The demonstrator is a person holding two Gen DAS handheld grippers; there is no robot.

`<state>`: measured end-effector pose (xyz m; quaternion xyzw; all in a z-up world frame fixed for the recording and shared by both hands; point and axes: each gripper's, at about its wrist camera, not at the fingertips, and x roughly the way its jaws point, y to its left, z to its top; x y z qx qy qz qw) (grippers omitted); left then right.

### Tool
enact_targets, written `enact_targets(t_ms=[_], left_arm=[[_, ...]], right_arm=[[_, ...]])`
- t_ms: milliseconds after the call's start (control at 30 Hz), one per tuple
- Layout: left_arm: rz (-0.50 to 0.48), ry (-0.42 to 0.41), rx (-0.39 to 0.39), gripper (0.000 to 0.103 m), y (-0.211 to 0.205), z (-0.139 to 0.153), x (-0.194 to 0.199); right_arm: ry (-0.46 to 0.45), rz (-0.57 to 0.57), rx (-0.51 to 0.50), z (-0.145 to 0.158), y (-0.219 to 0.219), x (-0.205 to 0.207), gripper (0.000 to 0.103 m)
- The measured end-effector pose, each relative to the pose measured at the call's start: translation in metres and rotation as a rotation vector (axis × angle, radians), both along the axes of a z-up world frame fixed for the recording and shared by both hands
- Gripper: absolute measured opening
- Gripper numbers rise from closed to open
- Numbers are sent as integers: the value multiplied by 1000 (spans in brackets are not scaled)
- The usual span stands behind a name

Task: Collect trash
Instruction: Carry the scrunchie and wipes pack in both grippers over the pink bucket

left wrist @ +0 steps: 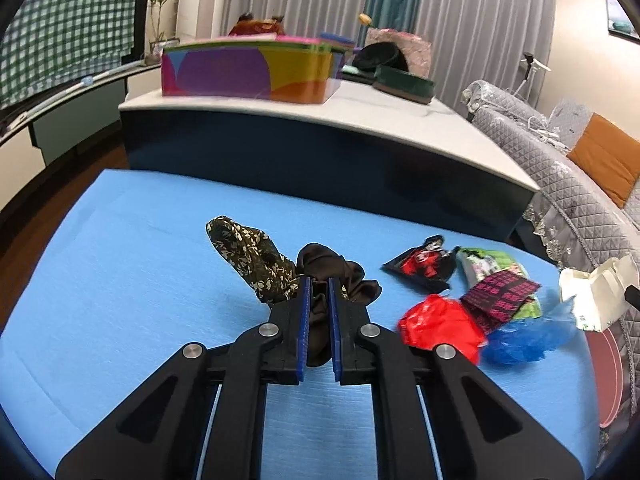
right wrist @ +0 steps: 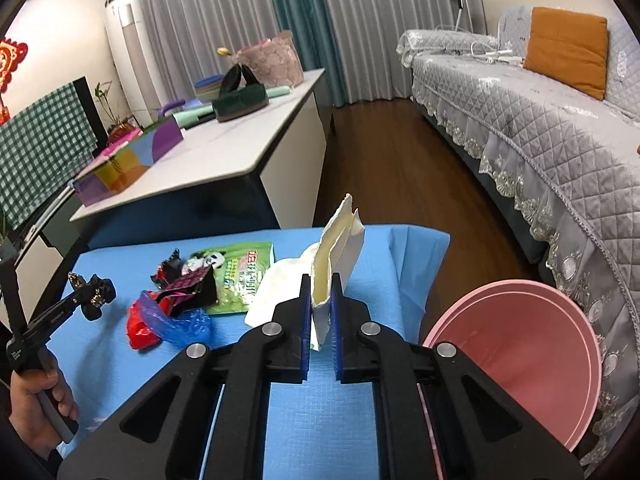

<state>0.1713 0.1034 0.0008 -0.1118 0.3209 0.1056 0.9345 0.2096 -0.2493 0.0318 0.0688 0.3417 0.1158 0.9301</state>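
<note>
My left gripper (left wrist: 319, 284) is shut on a dark brown satin scrunchie (left wrist: 324, 260). A floral fabric scrunchie (left wrist: 248, 256) rises beside it to the left, touching it. My right gripper (right wrist: 321, 280) is shut on a torn white paper packet (right wrist: 344, 236) that stands upright between the pads, above the blue table cover (right wrist: 304, 420). On the cover lies a pile of trash: a red plastic bag (left wrist: 440, 328), a blue plastic bag (left wrist: 524, 340), a black and red wrapper (left wrist: 424, 264), a green snack packet (right wrist: 244, 276) and a white tissue (right wrist: 280, 284).
A pink basin (right wrist: 520, 360) sits off the table's right edge, by the grey quilted sofa (right wrist: 540, 152). Behind the table stands a white-topped cabinet (right wrist: 224, 152) with a colourful box (left wrist: 248, 72). A hand (right wrist: 36, 412) grips the left gripper's handle. Wooden floor (right wrist: 384, 152) runs between cabinet and sofa.
</note>
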Motion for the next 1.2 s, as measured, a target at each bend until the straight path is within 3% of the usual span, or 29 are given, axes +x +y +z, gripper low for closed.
enact_targets(t_ms=[500, 1200], left_arm=[[-89, -98, 54, 9, -36, 40, -27], [-192, -152, 79, 9, -77, 62, -50]], right_arm=[[-114, -64, 47, 35, -32, -44, 9], [-159, -138, 56, 50, -73, -84, 9]])
